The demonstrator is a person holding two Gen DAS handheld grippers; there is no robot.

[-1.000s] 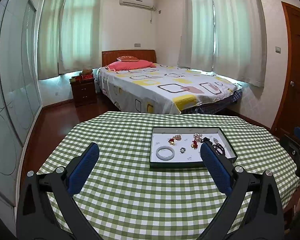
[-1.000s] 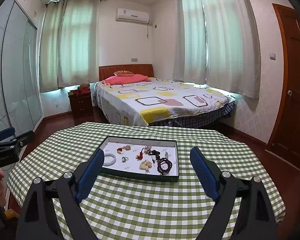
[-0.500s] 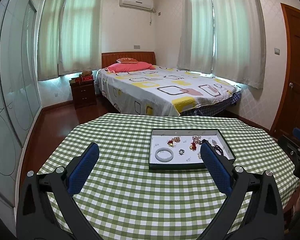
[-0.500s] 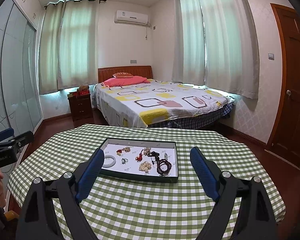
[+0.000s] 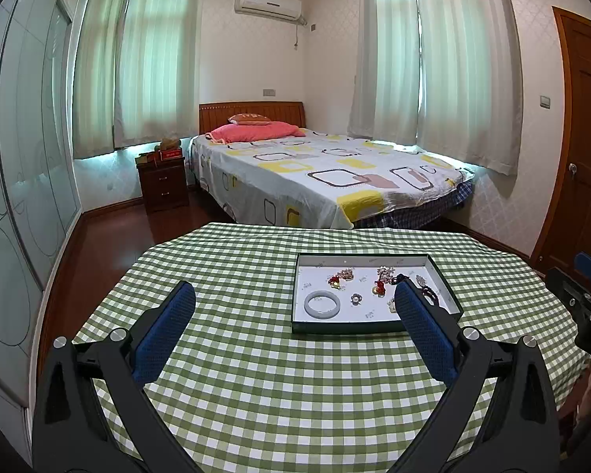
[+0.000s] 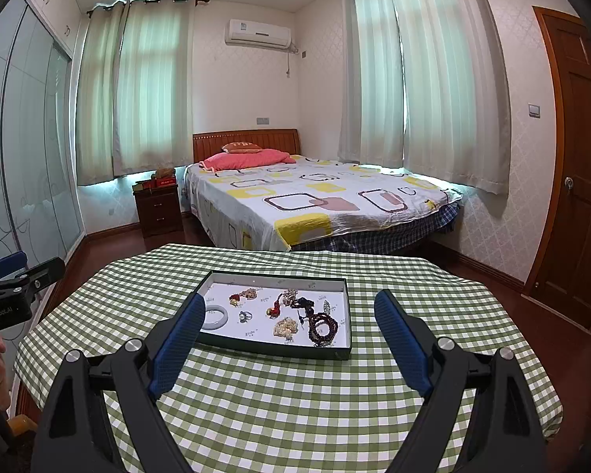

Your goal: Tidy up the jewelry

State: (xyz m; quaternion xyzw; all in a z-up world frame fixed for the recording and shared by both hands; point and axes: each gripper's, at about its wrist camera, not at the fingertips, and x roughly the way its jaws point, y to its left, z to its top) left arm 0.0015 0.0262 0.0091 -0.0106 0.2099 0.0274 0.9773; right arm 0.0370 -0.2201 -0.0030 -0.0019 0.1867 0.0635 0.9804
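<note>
A dark-rimmed tray (image 5: pixel 346 328) (image 6: pixel 272 349) with a white floor lies on the green checked table. In it are a pale jade bangle (image 5: pixel 322 304) (image 6: pixel 218 317), a small ring (image 5: pixel 356 298) (image 6: pixel 244 316), red and gold charms (image 5: pixel 379 287) (image 6: pixel 274 310), a pearl cluster (image 6: pixel 285 327) and a dark bead bracelet (image 6: pixel 322 326). My left gripper (image 5: pixel 295 295) is open and empty, held above the table short of the tray. My right gripper (image 6: pixel 289 301) is open and empty, also short of the tray.
The green checked tablecloth (image 5: pixel 256 374) covers a round table. A bed (image 5: pixel 327 181) stands behind it, a nightstand (image 5: pixel 163 185) at the back left, a sliding wardrobe (image 5: pixel 23 181) at left and a door (image 5: pixel 583 149) at right.
Both grippers have drawn back and risen slightly, so the tray looks a little smaller and farther. Both stay open.
</note>
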